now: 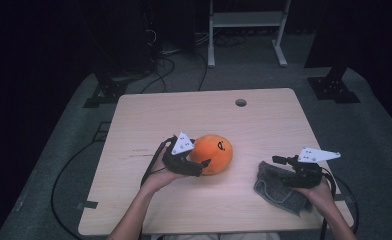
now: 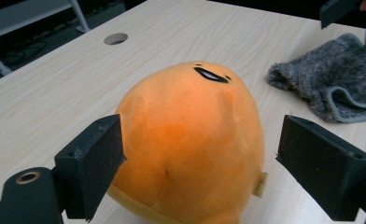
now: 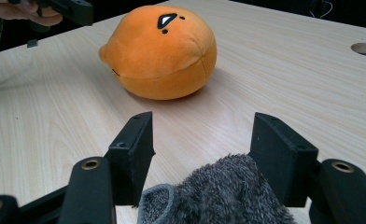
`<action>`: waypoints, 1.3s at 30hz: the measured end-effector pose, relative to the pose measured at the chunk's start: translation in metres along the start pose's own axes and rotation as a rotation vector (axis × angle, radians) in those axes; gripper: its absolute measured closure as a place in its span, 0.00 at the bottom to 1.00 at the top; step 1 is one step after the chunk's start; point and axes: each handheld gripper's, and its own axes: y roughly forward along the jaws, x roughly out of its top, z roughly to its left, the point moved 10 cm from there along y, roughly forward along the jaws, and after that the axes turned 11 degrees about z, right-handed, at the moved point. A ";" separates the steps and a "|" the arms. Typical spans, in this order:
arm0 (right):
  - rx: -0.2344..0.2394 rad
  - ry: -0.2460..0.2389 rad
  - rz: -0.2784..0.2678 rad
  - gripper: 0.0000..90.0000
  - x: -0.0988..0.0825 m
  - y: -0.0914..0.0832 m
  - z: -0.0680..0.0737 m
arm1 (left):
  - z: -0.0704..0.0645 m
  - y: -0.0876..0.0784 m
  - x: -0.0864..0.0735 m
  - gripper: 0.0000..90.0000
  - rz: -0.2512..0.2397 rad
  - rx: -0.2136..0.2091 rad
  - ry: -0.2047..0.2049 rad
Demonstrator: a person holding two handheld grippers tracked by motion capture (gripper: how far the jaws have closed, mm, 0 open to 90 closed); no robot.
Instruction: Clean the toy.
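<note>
Toy: orange plush ball (image 1: 213,153) sits mid-table, its wide side lying between the left claw (image 2: 200,161) jaws.
Left claw: spread — pads not pressing.
Right claw (image 3: 202,154): spread over the grey furry cloth (image 1: 279,187) — far from the toy.
Nearer hand: left.

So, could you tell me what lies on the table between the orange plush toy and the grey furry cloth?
Nothing: in the high view only bare wooden table separates the orange plush toy from the grey furry cloth.
</note>
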 end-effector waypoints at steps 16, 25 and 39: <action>-0.010 0.003 0.001 0.41 -0.003 -0.002 -0.001 | -0.001 -0.012 -0.023 0.11 0.000 0.014 -0.025; -0.011 0.006 0.006 0.41 -0.004 -0.001 -0.001 | -0.001 -0.020 -0.036 0.11 -0.005 0.025 -0.034; -0.022 0.007 0.021 0.40 -0.008 -0.001 -0.003 | 0.001 -0.030 -0.056 0.11 -0.005 0.042 -0.061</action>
